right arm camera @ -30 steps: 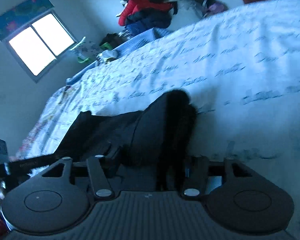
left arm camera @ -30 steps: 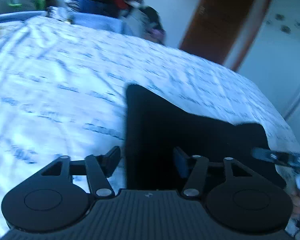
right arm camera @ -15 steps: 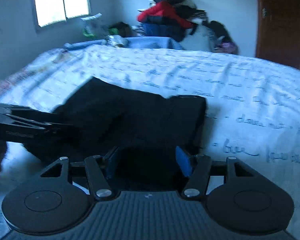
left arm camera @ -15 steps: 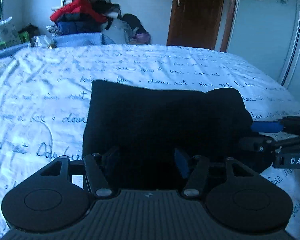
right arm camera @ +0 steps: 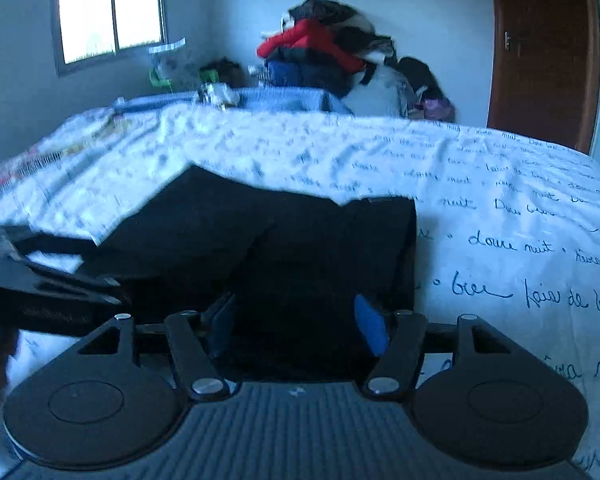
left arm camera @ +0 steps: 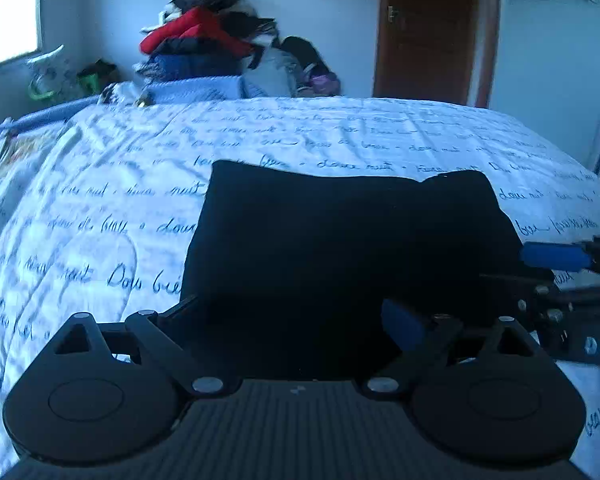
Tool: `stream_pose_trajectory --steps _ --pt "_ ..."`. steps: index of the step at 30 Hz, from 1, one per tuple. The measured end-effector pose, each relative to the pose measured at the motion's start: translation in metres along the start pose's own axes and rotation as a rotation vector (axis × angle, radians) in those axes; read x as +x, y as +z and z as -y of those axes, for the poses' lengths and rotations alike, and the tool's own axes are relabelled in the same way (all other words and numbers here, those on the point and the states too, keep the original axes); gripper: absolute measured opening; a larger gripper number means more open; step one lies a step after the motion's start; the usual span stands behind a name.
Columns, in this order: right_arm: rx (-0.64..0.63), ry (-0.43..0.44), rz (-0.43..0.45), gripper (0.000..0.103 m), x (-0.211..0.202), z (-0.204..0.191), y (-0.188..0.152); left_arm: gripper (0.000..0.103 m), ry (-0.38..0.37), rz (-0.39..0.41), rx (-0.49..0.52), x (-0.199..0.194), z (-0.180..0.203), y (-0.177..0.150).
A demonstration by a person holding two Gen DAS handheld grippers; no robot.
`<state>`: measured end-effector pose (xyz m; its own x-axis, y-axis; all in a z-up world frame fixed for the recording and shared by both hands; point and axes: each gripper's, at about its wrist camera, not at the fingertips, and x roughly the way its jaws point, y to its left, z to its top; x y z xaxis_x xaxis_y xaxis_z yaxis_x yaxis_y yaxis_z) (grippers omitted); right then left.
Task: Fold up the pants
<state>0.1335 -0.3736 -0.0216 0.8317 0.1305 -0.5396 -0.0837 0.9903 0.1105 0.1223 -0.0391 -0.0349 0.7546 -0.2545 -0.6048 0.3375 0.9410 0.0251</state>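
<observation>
On the bed (left arm camera: 100,200), I am spreading both released grippers, left gripper (left arm camera: 292,312) and right gripper (right arm camera: 296,320), over the folded pants (left arm camera: 340,232), pressing evenly.

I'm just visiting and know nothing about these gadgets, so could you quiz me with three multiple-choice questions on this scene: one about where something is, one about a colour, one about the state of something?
1. Where do the pants lie?
A. on the bed
B. on the floor
C. on a chair

2. What colour are the pants?
A. red
B. black
C. white

3. How do the fingers of the left gripper stand?
A. spread apart
C. folded away
B. pressed together

Answers:
1. A, the dark cloth rests on the bed with its white cover of handwriting.
2. B, they look black in both views.
3. A, a wide gap shows between them, as with the right gripper.
</observation>
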Motion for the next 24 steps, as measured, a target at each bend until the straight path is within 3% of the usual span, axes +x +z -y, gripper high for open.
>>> stream_pose_trajectory --steps 2,4,7,10,24 --pt "-0.015 -0.001 -0.017 0.080 0.004 -0.005 -0.003 0.095 0.018 -0.014 -0.013 0.000 -0.001 -0.001" --pt "-0.040 -0.040 -0.052 0.080 0.012 -0.008 -0.007 0.096 0.035 -0.027 -0.022 -0.003 -0.001 -0.001" --pt "0.003 -0.063 -0.034 0.082 0.001 -0.008 -0.006 0.098 0.032 -0.037 -0.038 -0.010 -0.004 -0.003" --pt "0.072 -0.041 -0.020 0.098 -0.015 -0.007 -0.006 0.099 0.036 -0.043 -0.057 -0.016 -0.007 -0.007" --pt "0.180 -0.054 -0.084 0.099 -0.066 -0.038 -0.026 0.099 0.040 -0.101 -0.059 -0.041 -0.006 -0.038"
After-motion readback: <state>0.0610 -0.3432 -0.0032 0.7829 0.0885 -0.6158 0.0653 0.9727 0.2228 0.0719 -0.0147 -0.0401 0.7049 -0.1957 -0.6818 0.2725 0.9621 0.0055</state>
